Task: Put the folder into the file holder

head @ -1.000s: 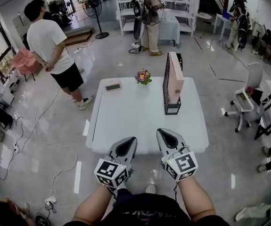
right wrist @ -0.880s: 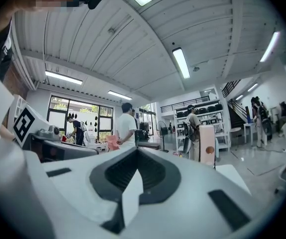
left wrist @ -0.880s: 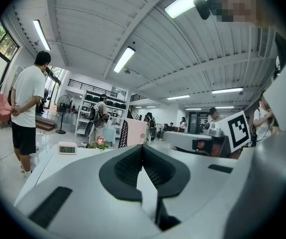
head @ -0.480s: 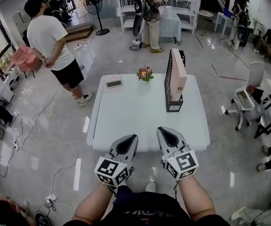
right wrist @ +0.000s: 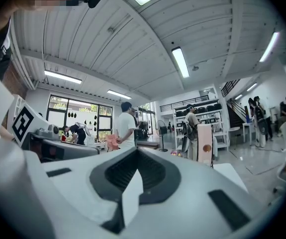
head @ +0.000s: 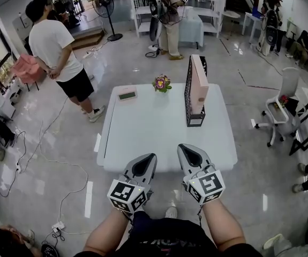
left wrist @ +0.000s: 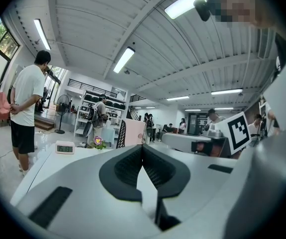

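Note:
A pale pink folder [head: 199, 83] stands upright inside the black mesh file holder [head: 188, 98] at the far right of the white table [head: 154, 130]. Both also show far off in the left gripper view, the folder [left wrist: 133, 133] beside the holder [left wrist: 121, 135], and the folder [right wrist: 204, 144] again in the right gripper view. My left gripper [head: 150, 157] and right gripper [head: 182, 148] hover side by side at the table's near edge, well short of the holder. Each points level, is shut, and holds nothing, as the left gripper [left wrist: 143, 147] and the right gripper [right wrist: 137, 151] show in their own views.
A small digital clock [head: 127, 96] and a potted flower [head: 162, 84] sit at the table's far edge. A person in a white shirt [head: 54, 44] stands off the far left corner. An office chair [head: 282, 103] is to the right, shelves and another person behind.
Neither gripper has moved and both stay shut. Only the head view has shifted slightly; the folder and holder stand as before.

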